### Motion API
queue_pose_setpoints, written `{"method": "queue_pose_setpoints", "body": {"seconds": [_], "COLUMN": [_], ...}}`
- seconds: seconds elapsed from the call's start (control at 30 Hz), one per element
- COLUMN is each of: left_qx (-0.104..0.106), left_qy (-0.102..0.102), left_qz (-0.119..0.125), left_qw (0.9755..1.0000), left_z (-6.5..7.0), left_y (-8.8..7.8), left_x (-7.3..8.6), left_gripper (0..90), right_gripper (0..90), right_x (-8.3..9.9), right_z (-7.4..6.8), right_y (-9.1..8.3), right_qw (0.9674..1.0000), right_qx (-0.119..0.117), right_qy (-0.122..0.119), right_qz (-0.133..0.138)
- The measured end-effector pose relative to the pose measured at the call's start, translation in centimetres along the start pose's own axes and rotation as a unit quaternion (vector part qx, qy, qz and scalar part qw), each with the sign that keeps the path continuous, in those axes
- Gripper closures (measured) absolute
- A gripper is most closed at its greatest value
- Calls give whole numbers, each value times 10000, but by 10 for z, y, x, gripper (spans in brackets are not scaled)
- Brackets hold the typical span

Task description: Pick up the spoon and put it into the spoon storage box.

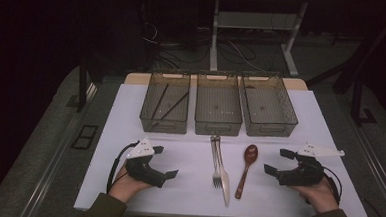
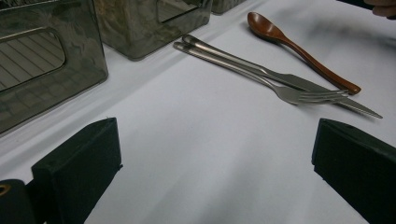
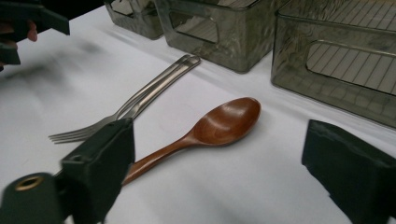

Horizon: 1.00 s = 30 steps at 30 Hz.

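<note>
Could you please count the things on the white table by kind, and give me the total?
Smoky clear bins: 3
Dark chopsticks in the left bin: 2
Metal fork: 1
Metal knife: 1
Wooden spoon: 1
Total: 8

spoon (image 3: 224,123): glossy brown wood, between right gripper's fingers | fork (image 2: 261,79), knife (image 2: 289,81): smooth brushed metal, beyond left gripper's fingers | bins (image 1: 218,110): smoky translucent plastic | table cover (image 1: 188,163): matt white, perhaps paper | pads (image 2: 79,163): matt black
</note>
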<state>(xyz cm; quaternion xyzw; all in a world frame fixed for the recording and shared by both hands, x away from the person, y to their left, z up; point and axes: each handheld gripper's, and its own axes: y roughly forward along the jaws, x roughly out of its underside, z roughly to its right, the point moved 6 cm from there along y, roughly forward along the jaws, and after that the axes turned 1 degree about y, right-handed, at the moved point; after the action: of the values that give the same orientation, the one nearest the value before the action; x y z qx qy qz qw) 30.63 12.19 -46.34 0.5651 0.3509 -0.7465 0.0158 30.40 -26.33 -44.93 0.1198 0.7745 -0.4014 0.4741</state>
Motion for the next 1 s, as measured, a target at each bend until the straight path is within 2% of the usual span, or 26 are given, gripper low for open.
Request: {"method": "queue_pose_setpoints", "body": {"seconds": [0.13, 0.27, 0.37, 0.67, 1.0], "left_qx": [10, 8, -9, -21, -43], "left_qy": [3, 52, 50, 59, 95], "left_qz": [-26, -63, -94, -108, -157], "left_qw": [10000, 10000, 9999, 9999, 9998], "left_z": [0, 1, 2, 1, 1], "left_y": [1, 3, 3, 4, 5], "left_x": [1, 0, 1, 1, 2], "left_gripper": [4, 4, 4, 5, 6], "right_gripper": [140, 142, 153, 366, 642], "right_x": [-5, -5, -7, -18, -29], "right_z": [4, 4, 5, 10, 5], "right_y": [3, 9, 13, 29, 57], "right_qw": [9999, 9996, 9995, 9991, 9974], "right_qx": [64, 105, 119, 73, -115], "right_qy": [102, 120, 147, 135, -103], "right_qz": [-70, -224, -241, -388, -697]}}
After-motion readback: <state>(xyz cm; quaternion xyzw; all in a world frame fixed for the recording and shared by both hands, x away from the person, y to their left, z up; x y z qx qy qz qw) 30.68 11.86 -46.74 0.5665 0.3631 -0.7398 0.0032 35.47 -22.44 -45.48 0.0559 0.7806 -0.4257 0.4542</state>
